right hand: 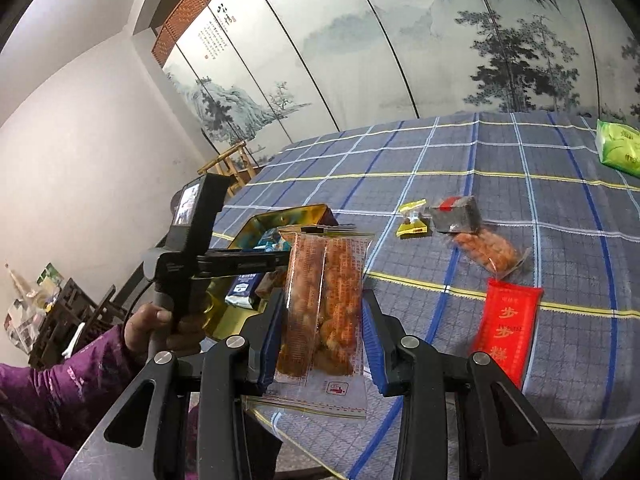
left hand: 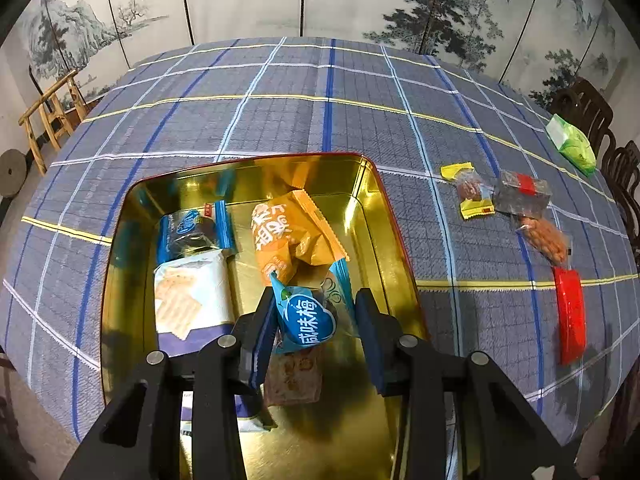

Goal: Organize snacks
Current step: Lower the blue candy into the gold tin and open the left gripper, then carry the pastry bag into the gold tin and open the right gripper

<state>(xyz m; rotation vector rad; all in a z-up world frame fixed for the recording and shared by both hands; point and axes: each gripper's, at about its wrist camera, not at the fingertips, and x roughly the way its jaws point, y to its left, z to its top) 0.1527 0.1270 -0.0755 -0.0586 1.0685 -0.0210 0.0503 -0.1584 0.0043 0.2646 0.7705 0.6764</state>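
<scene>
- Blue packet [left hand: 306, 314]: small blue-and-white plum sweet pack with clear ends, held upright between the left gripper's [left hand: 316, 308] pads, jaws narrow, above the tin.
- Tin [left hand: 384, 200]: gold inside, red rim, directly below and ahead of the left gripper.
- In tin, ahead of left gripper: orange bag [left hand: 290, 236]; ahead-left, a blue-edged pack [left hand: 194, 230] and a white cracker pack [left hand: 192, 300]; just beneath the jaws, a pale nougat-like bar [left hand: 296, 376].
- Clear packet [right hand: 322, 308]: long, see-through, orange-brown fried pieces inside, red print; clamped upright between the right gripper's [right hand: 322, 312] pads, jaws narrow, over the table edge.
- Right of both grippers, on the checked cloth [left hand: 320, 120]: red pack [right hand: 506, 326], peanut bag [right hand: 490, 252], dark block pack [right hand: 458, 214], yellow pack [right hand: 414, 220]; far right, green pack [right hand: 618, 148].
- Left of right gripper: a hand [right hand: 160, 330] in purple sleeve [right hand: 60, 380] on the left gripper's handle, which partly hides the tin.
</scene>
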